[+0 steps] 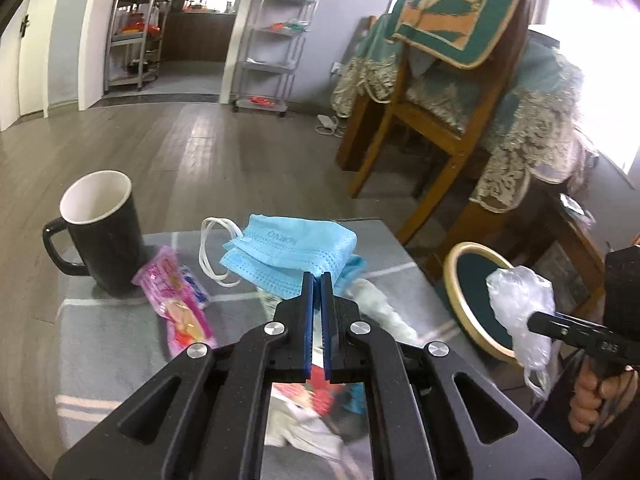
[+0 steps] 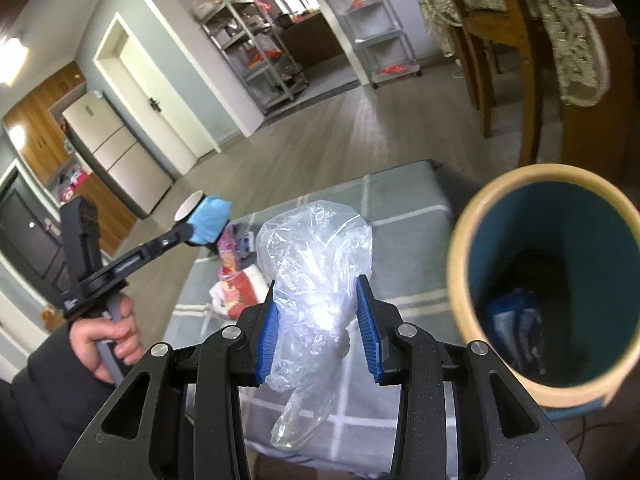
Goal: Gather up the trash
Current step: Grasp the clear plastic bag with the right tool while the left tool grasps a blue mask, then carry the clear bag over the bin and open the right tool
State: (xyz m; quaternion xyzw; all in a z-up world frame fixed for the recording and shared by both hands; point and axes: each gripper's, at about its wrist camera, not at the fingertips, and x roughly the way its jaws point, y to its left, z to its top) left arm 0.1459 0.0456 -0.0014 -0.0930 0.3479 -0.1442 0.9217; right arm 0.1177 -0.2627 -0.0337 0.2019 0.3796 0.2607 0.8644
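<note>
Left wrist view: left tongs point(image 1: 316, 280) pinched tight on a corner of the blue face mask point(image 1: 290, 250), lifted clear of the grey-covered table point(image 1: 100, 328), to judge by the other view. Behind it, a black mug point(image 1: 100, 236) standing upright, a pink snack wrapper point(image 1: 180, 300) lying at its base. Under the tongs, more litter: a white crumpled scrap point(image 1: 380, 308) and a red-and-white wrapper point(image 1: 316, 396), partly hidden by the tong arms. Off to the right, the right tongs point(image 1: 532, 316) gripping a clear plastic bag point(image 1: 520, 300) in front of a round bin point(image 1: 454, 280) with a tan rim and teal inside, beside the table.

Right wrist view: right tongs point(image 2: 318, 320) narrowed around the clear plastic bag point(image 2: 316, 272), blue pads pressing its bunched middle, loose end dangling below. Just right of it, the bin point(image 2: 472, 320), mouth open and tilted toward the camera, something blue-and-white already at the bottom point(image 2: 516, 320). At left, a hand point(image 2: 108, 340) holding the left tongs point(image 2: 196, 236) with the mask point(image 2: 210, 220) raised above the table point(image 2: 400, 216). Wrappers point(image 2: 236, 284) left on the cloth.

Progress, judged: under way, not finished. One piece seemingly binned, two pieces in the air and not yet dropped, several wrappers and the scrap waiting on the table. Mug probably not trash.
</note>
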